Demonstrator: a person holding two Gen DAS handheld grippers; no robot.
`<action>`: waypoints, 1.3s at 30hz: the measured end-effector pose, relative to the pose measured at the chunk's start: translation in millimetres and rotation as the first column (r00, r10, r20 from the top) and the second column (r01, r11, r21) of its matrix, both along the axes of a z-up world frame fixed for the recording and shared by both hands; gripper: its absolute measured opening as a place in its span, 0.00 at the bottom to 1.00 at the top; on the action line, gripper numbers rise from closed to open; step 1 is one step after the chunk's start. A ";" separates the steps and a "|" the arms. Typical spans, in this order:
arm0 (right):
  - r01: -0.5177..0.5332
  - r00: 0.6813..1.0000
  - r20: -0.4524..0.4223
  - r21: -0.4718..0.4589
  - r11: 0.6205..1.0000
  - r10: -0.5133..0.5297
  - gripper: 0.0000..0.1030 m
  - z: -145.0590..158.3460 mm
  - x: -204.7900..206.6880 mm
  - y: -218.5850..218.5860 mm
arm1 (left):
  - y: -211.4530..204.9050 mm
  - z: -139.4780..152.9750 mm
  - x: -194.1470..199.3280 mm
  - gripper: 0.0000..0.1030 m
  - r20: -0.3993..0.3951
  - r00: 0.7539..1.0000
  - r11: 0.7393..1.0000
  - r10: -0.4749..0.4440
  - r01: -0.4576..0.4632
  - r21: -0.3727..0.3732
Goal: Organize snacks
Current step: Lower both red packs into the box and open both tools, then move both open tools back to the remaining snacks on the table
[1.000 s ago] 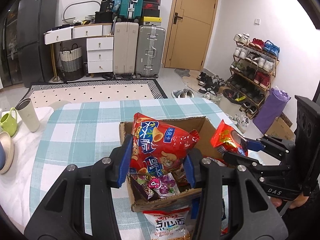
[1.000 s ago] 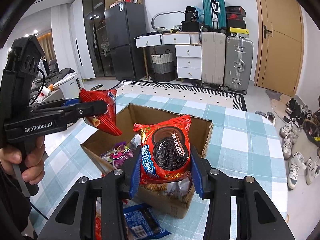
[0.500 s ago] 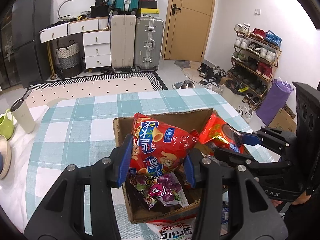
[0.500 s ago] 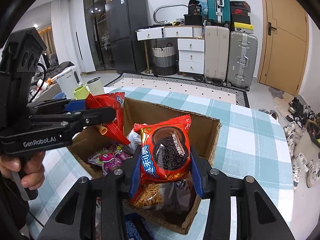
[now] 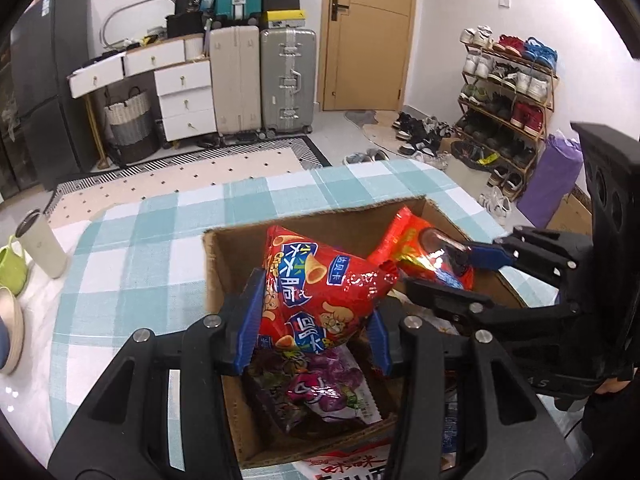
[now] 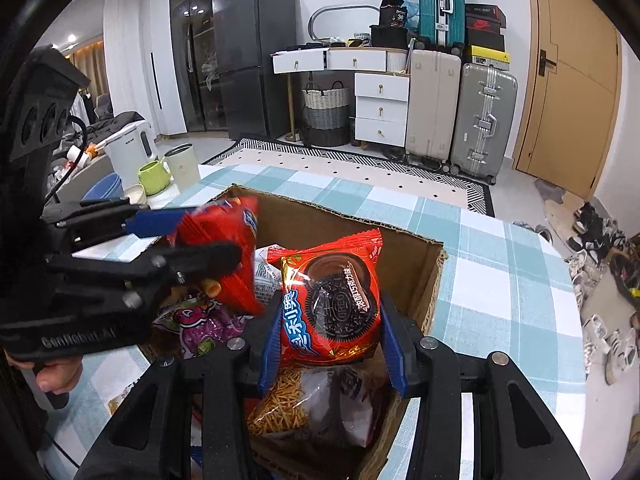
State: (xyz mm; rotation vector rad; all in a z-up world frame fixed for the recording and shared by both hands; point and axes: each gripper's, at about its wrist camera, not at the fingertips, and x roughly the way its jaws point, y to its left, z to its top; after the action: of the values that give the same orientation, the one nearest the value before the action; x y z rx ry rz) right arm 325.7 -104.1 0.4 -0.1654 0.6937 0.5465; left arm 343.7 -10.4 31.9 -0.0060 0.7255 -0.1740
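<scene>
Your left gripper (image 5: 314, 330) clamps the red cone-snack bag (image 5: 320, 296) above the cardboard box (image 5: 218, 280). Your right gripper (image 6: 330, 344) clamps the Oreo pack (image 6: 332, 304) over that box, hiding most snacks beneath.

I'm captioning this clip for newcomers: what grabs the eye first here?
Two bright red snack bags held over an open cardboard box on the checked table: the left gripper clamps a corn-snack bag, the right gripper an Oreo pack. Inside the box lie a purple pack and a bag of sticks. Behind, suitcases stand by the door.
</scene>
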 end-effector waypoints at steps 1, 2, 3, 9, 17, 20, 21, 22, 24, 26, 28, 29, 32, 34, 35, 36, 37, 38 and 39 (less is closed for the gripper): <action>0.001 1.000 0.006 -0.010 1.000 -0.001 0.42 -0.3 0.7 0.7 | -1.5 -1.4 0.1 0.42 -0.004 1.000 1.000 -0.002 0.002 0.004; 0.001 1.000 0.011 -0.021 1.000 -0.001 0.42 -1.1 1.5 1.5 | -2.3 -3.9 1.9 0.42 -0.012 1.000 1.000 -0.003 0.003 0.005; 0.000 1.000 0.014 -0.026 1.000 0.000 0.42 -1.5 1.9 1.9 | -2.0 -7.1 4.4 0.42 -0.023 1.000 1.000 -0.004 0.004 0.000; -0.003 1.000 0.025 -0.042 0.999 0.004 0.42 -4.1 4.0 4.5 | 3.7 -25.6 15.9 0.42 -0.063 0.998 1.000 0.001 -0.002 -0.016; -0.015 1.000 0.024 -0.056 0.998 0.017 0.44 -6.4 5.1 9.5 | 1.4 -33.8 18.3 0.43 -0.066 0.998 1.000 -0.003 0.003 0.002; 0.006 0.999 0.049 -0.078 0.997 -0.002 0.48 -3.9 2.1 9.1 | 3.7 -34.2 17.2 0.43 -0.069 0.998 1.000 -0.007 0.007 0.000; 0.010 0.998 0.059 -0.082 0.997 -0.005 0.49 -2.5 0.3 8.8 | 5.0 -33.7 16.8 0.43 -0.071 0.997 1.000 -0.008 0.008 -0.005; 0.014 0.998 0.068 -0.082 0.997 -0.008 0.51 -0.8 -2.1 7.9 | 5.7 -32.6 15.9 0.43 -0.072 0.997 1.000 -0.007 0.007 -0.005; 0.024 0.997 0.079 -0.080 0.996 -0.018 0.64 3.2 -7.3 5.1 | 8.3 -30.1 13.7 0.44 -0.070 0.998 1.000 -0.005 0.005 -0.009; 0.032 0.995 0.094 -0.065 0.997 -0.026 0.84 8.5 -15.1 -1.1 | 10.3 -26.8 10.4 0.45 -0.067 0.998 1.000 0.007 -0.008 -0.006; 0.056 0.994 0.102 -0.042 0.998 -0.051 0.95 14.0 -23.5 -9.8 | 14.5 -23.1 6.8 0.53 -0.066 0.998 1.000 0.011 -0.013 -0.025; 0.067 0.993 0.104 -0.033 0.997 -0.063 0.98 16.1 -25.9 -13.7 | 17.0 -20.3 3.6 0.62 -0.059 0.998 0.999 0.020 -0.022 -0.037; 0.099 0.991 0.086 -0.010 0.995 -0.098 0.99 21.4 -33.7 -24.2 | 20.8 -9.8 -8.2 0.80 -0.047 0.999 0.998 0.019 -0.021 -0.058; 0.113 0.991 0.073 0.002 0.994 -0.113 0.99 23.4 -39.1 -29.6 | 18.8 -1.9 -19.9 0.84 -0.030 0.999 0.999 0.025 -0.026 -0.045; 0.117 0.991 0.064 0.016 0.993 -0.118 0.99 24.4 -42.7 -33.3 | 17.8 2.7 -27.5 0.89 -0.019 0.999 0.999 0.031 -0.031 -0.028; 0.120 0.991 0.061 0.022 0.993 -0.121 0.99 25.5 -46.1 -37.0 | 17.7 4.9 -32.4 0.93 -0.014 0.999 0.999 0.034 -0.034 -0.019; 0.127 0.990 0.054 0.029 0.991 -0.128 0.99 26.5 -49.9 -40.2 | 17.7 8.5 -38.7 0.99 -0.009 0.999 0.999 0.040 -0.040 -0.017; 0.130 0.990 0.051 0.035 0.991 -0.132 0.99 27.2 -53.3 -42.2 | 18.8 12.4 -45.9 0.99 0.001 0.999 0.999 0.045 -0.045 -0.021; 0.132 0.990 0.050 0.042 0.990 -0.134 0.99 28.2 -57.2 -44.7 | 19.8 14.6 -52.6 0.99 0.004 0.999 0.999 0.046 -0.046 -0.026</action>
State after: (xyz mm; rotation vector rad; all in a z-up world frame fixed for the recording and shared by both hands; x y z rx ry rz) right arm 268.5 -148.8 28.6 -0.0960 0.6374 0.4261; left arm 291.1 9.4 46.5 -0.0470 0.7181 -0.1393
